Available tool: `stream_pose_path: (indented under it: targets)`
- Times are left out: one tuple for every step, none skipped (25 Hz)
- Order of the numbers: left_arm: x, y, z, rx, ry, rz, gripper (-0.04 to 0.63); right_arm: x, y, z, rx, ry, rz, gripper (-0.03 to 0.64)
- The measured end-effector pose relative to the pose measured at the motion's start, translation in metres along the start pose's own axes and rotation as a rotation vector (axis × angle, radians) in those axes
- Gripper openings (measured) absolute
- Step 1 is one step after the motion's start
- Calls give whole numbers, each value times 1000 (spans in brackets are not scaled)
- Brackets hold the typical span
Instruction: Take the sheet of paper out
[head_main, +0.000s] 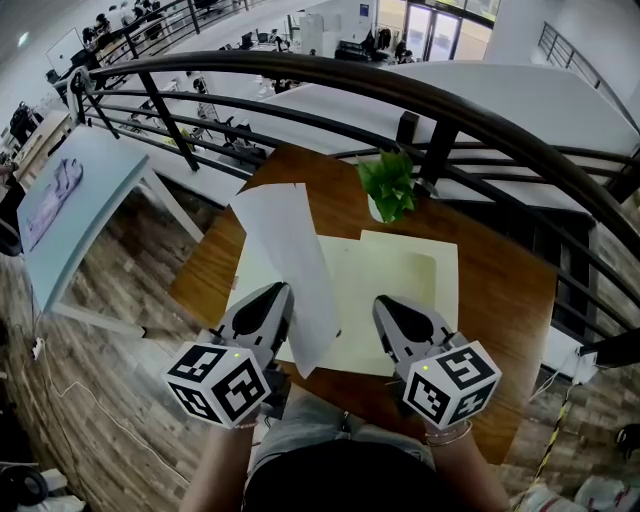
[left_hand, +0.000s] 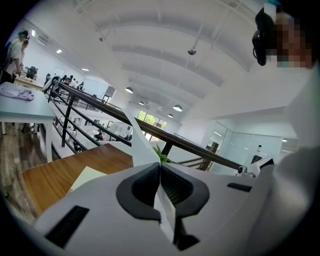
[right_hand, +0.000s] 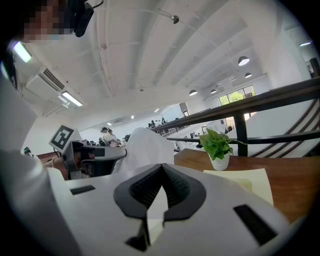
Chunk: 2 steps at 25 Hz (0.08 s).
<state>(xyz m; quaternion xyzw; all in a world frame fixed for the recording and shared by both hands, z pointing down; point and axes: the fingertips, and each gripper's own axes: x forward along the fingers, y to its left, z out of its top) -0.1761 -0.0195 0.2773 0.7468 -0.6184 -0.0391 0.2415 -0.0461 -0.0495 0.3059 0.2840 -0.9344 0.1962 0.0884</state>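
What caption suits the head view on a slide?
Left gripper holds a white sheet above the pale yellow folder on a wooden table.

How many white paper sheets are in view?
1: the white sheet, pinched in the left tongs and held up over the wooden table. Others may be hidden inside the yellow folder.

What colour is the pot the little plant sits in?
The pot is white; the right gripper view shows it best.
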Motion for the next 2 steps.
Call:
stream_pose_path:
  targets:
    - [0, 0, 1, 0, -2, -1, 21, 0, 1, 0, 0, 0, 1, 25]
    - [-1, 0, 1, 0, -3, -2, 21, 0, 1, 0, 0, 0, 1, 25]
